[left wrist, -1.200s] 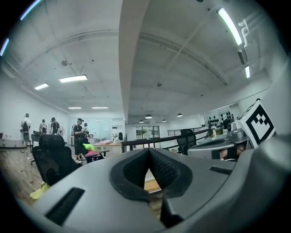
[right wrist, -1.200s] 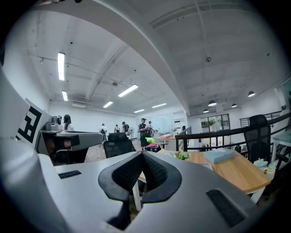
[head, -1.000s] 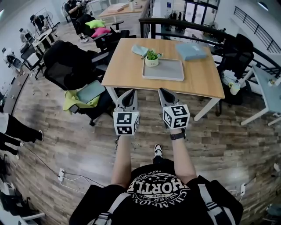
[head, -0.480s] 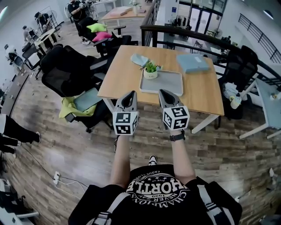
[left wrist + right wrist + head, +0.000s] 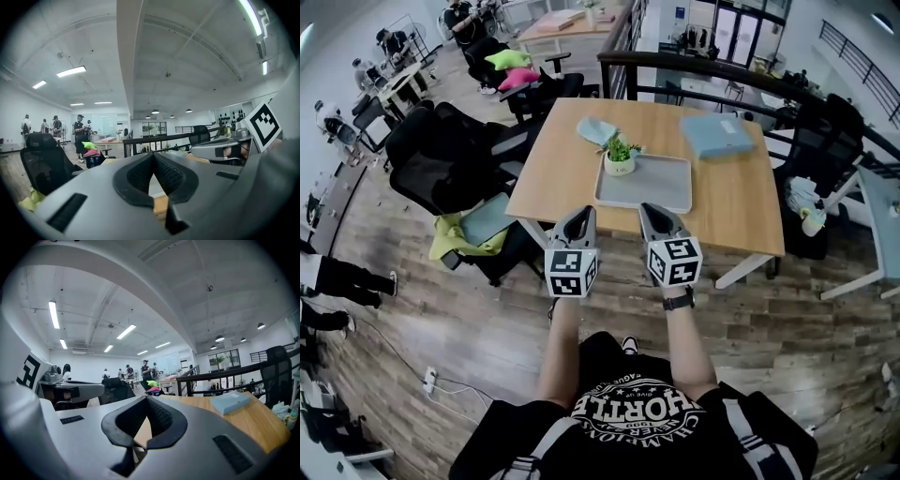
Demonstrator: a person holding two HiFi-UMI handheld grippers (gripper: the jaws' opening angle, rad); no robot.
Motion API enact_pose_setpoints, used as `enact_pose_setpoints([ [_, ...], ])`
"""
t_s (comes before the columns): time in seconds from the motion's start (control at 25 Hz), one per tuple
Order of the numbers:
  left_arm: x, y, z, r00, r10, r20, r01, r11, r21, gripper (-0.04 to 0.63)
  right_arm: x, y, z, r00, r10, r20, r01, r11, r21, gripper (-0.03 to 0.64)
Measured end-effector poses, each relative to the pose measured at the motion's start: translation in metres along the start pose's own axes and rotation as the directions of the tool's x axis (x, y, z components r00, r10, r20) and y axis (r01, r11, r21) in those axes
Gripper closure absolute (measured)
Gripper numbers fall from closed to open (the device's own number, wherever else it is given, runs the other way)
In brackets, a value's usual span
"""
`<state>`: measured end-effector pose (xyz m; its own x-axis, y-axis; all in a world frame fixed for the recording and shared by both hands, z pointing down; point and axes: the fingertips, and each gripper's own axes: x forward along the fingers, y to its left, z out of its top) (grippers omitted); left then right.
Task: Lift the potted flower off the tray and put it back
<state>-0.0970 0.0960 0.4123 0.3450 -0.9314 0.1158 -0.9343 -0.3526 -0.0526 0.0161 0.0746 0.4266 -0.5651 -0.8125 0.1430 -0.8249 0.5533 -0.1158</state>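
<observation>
Head view: my left claw (image 5: 580,214) and right claw (image 5: 650,210) hang just short of the tabletop's (image 5: 731,202) near edge. Both are well apart from the potted flower (image 5: 620,156), which stands in the far left corner of the tray (image 5: 661,186).

Left gripper view: jaws clenched on nothing.

Right gripper view: likewise clenched and empty.

I judge nothing is done yet; the lift and the return are both left.

Counting on the one wooden table (image 5: 741,202): one tray (image 5: 652,187), one potted flower (image 5: 620,157), one blue box (image 5: 717,136), one pale blue cloth (image 5: 595,129). Counting two handheld tools: left gripper (image 5: 582,213), right gripper (image 5: 650,210). Noting two cushions beyond: green cushion (image 5: 508,58), pink cushion (image 5: 517,75). Leaving black chairs uncounted, overlapping too much.
</observation>
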Motion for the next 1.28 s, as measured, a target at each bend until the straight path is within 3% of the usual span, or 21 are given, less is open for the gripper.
enact_pose_setpoints([
  [0.52,0.064,-0.007,-0.022,0.998,-0.046,-0.032,0.045,0.999,-0.025,0.577,0.027,-0.053,-0.017,0.999,-0.035,-0.028,0.035,0.999,0.032,0.598],
  [1.0,0.148,0.024,-0.016,0.996,-0.093,-0.017,0.092,0.995,-0.046,0.577,0.094,-0.097,-0.003,0.996,-0.076,-0.039,0.077,0.997,0.012,0.595],
  [1.28,0.204,0.049,-0.009,0.990,-0.138,-0.005,0.138,0.990,-0.014,0.577,0.150,-0.124,0.008,0.994,-0.103,-0.035,0.103,0.994,0.018,0.594],
])
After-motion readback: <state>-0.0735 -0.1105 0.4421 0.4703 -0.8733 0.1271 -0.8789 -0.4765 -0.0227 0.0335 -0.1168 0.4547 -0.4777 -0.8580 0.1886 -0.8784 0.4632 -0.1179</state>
